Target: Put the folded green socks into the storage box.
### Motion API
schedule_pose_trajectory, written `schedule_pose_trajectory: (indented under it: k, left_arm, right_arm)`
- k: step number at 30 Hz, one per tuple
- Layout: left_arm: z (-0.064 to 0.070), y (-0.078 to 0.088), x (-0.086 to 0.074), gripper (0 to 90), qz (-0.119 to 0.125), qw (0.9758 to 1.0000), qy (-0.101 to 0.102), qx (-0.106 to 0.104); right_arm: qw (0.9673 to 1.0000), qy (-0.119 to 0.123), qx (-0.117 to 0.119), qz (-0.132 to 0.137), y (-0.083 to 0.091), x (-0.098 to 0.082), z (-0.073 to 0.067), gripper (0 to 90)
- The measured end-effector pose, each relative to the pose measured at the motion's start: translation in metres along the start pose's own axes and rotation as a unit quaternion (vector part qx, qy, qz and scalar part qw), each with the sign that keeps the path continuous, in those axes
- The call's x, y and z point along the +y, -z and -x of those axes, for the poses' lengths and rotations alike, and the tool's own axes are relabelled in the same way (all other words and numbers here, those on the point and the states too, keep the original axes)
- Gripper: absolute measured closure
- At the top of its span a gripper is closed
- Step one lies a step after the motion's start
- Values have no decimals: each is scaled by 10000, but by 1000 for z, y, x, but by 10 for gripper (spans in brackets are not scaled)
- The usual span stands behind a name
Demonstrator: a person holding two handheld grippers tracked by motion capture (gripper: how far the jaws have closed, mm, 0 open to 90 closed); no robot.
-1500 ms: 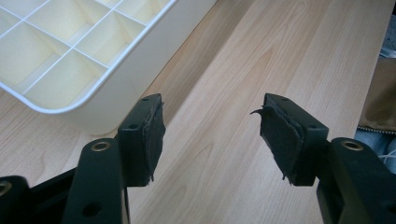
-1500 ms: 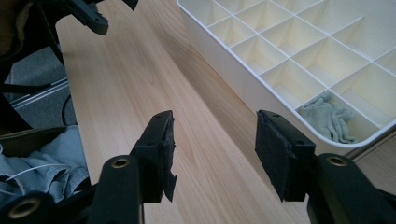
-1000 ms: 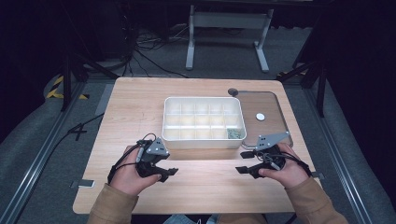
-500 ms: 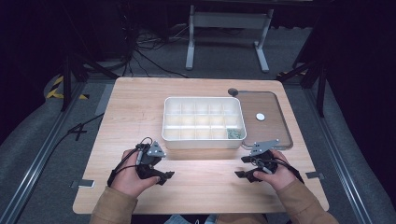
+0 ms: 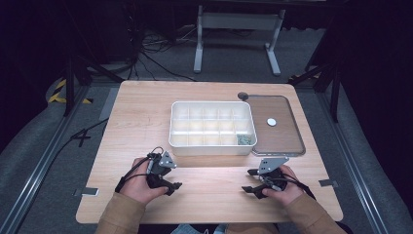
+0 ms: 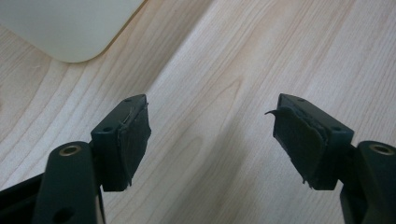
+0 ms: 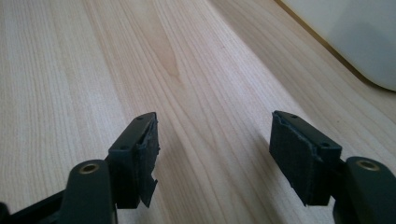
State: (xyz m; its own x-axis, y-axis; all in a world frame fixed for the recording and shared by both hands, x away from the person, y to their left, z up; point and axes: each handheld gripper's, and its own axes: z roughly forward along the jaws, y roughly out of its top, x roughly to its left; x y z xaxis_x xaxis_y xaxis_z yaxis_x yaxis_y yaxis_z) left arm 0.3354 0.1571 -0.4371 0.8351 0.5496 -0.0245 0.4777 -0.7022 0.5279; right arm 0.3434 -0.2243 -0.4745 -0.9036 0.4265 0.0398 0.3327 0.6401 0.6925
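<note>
Evidently we rest at a waiting step, left gripper (image 5: 170, 179) and right gripper (image 5: 249, 181) low in the frame on the counter (image 5: 141, 112), fingers (image 6: 133, 140) spread and empty, so next we probably reach up-frame to the white compartment box (image 5: 210, 145).

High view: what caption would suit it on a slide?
A person holds two open grippers, left and right, over a wooden table before a white compartment box.

A light wooden table (image 5: 146, 126) fills the frame's centre. A white compartment box (image 5: 212, 127) sits mid-frame. A brown tray (image 5: 282, 141) touches its right side.
</note>
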Motion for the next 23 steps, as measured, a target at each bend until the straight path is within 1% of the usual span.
schedule_pose_trajectory:
  k: [2,4,5,6,7,8,9,12,14,15,18,19,20,23]
  left_arm:
    - [0,-2,0,275,-49,10000,29,-75]
    - [0,-4,-1,276,-118,9998,-61,-144]
    - [0,-6,-1,275,-112,9997,-68,-205]
    - [0,-6,-1,275,-112,9997,-68,-205]
    - [0,-8,-2,275,-124,9995,-104,-256]
    - [0,-10,-2,276,-131,9995,-118,-273]
    - [-1,-12,-2,273,-95,9993,-204,-287]
    - [-2,-12,-2,272,-73,9992,-248,-308]
    - [-2,-13,-2,270,-8,9991,-253,-327]
    - [-2,-14,-1,269,25,9990,-288,-328]
    - [-4,-16,-1,266,-14,9988,-332,-346]
    - [-4,-17,-1,263,-58,9988,-352,-323]
    - [-4,-18,-1,259,-37,9990,-310,-333]
    - [-4,-20,1,237,-49,9988,-331,-361]
  right_arm:
    - [10000,-2,-18,75,1,-1,-2,335]
    - [10000,-4,-5,85,-1,-4,-2,322]
    - [9999,13,-30,105,-1,-4,-2,324]
    - [9999,13,-30,105,-1,-4,-2,324]
    - [9999,20,-51,95,-1,-4,-3,324]
    - [9999,48,-120,100,-1,-5,-3,322]
    - [9997,138,-186,109,-1,-5,-4,319]
    - [9998,124,-145,114,-2,-6,-4,310]
    - [9998,98,-140,144,-2,-7,-4,306]
    - [9997,103,-162,154,-1,-7,-3,305]
    - [9997,30,-188,181,0,-9,-1,298]
    - [9996,48,-209,196,0,-10,-1,286]
    - [9995,27,-220,204,0,-10,-1,279]
    - [9995,17,-233,199,2,-11,-1,276]
